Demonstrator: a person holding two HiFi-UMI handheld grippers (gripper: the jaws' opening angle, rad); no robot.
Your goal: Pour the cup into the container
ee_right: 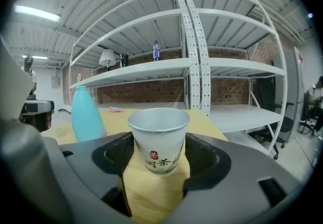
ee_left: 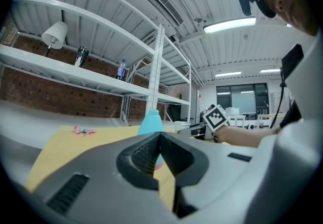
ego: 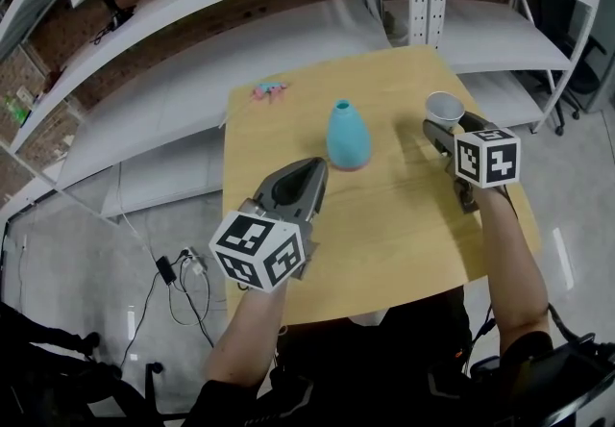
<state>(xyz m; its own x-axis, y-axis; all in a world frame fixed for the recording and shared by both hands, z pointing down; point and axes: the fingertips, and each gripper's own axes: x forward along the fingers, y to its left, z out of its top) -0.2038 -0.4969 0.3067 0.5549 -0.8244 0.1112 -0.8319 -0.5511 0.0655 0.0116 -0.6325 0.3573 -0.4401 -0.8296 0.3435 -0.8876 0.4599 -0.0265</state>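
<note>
Cup in hand, pour not yet begun.
The right gripper [ego: 442, 127] is clamped on the paper cup [ee_right: 159, 140] near the worktop [ego: 404, 223] edge; the left gripper [ego: 315, 168] is closed and empty. Next it needs carrying over the teal container [ego: 348, 135] and careful tipping.

The lower part of the container [ee_left: 150, 121] is hidden behind the left tongs [ee_left: 160, 136] in the left gripper view. The contents of the cup [ee_right: 159, 140] cannot be determined. The pink item [ego: 270, 89] on the worktop [ego: 384, 213] is too small to be identified. The worktop's near edge is partly covered by the 2 forearms [ego: 507, 262].
</note>
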